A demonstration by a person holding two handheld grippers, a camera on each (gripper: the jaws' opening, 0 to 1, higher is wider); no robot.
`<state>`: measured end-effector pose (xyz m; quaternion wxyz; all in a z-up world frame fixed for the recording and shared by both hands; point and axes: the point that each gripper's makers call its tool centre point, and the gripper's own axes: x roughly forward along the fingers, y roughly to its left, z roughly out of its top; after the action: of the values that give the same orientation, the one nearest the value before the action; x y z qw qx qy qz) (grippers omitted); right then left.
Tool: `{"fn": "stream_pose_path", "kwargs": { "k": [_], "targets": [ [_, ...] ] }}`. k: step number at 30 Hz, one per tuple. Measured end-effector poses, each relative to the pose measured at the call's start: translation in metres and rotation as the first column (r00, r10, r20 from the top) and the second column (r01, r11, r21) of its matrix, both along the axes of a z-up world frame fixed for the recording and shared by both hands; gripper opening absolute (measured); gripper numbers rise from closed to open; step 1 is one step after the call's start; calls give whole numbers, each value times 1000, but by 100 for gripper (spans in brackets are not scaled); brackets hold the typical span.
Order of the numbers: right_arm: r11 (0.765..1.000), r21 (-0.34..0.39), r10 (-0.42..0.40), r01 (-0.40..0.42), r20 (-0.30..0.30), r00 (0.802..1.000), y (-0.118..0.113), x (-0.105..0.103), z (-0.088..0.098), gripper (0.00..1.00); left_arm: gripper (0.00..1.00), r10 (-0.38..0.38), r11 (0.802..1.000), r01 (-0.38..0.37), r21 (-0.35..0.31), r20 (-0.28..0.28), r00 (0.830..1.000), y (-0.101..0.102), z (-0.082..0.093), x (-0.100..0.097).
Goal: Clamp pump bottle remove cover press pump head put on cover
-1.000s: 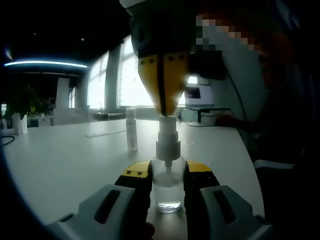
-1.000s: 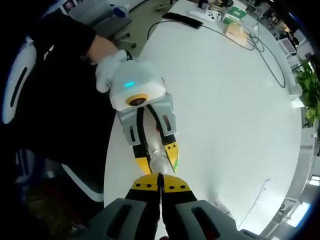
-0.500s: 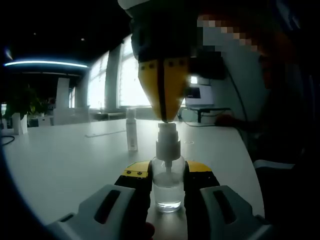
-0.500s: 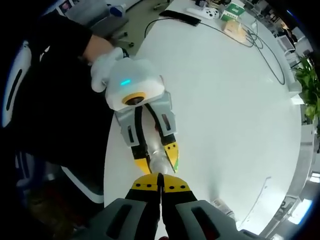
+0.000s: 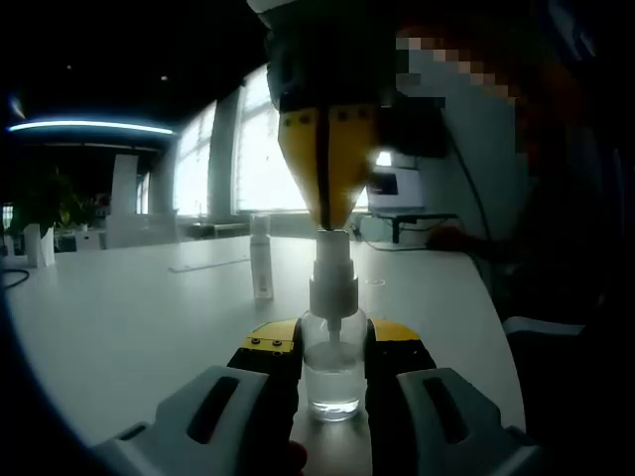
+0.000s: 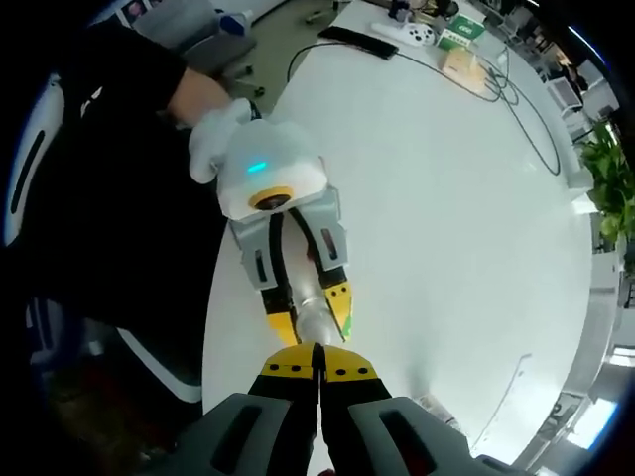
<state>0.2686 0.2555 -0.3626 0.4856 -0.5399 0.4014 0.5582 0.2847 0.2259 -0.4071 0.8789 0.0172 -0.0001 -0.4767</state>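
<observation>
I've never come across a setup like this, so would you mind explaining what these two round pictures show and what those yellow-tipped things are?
There is no robot here: a person holds a two-jaw gripper in each hand, and a fisheye camera rides on each one.

The left gripper view looks along the left gripper, whose yellow-tipped jaws clamp a small clear pump bottle standing on a white table. From above, the right gripper, jaws together, has its tip on the pump head. Further back stands a slim white cover, already taken off.

The right gripper view looks straight down: its own shut jaws rise from the bottom, and beyond them are the left gripper, the bottle and the person's gloved hand. Cables and small items lie at the table's far end.
</observation>
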Motion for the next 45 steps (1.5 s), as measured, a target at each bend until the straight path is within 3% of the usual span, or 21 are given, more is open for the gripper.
{"fn": "stream_pose_path", "kwargs": {
  "k": [45],
  "targets": [
    [998,-16,-53,53,-32,998,-3,-3,-7,0,16,2,1000,-2,3,1,1000,-1,0,0]
  ]
}}
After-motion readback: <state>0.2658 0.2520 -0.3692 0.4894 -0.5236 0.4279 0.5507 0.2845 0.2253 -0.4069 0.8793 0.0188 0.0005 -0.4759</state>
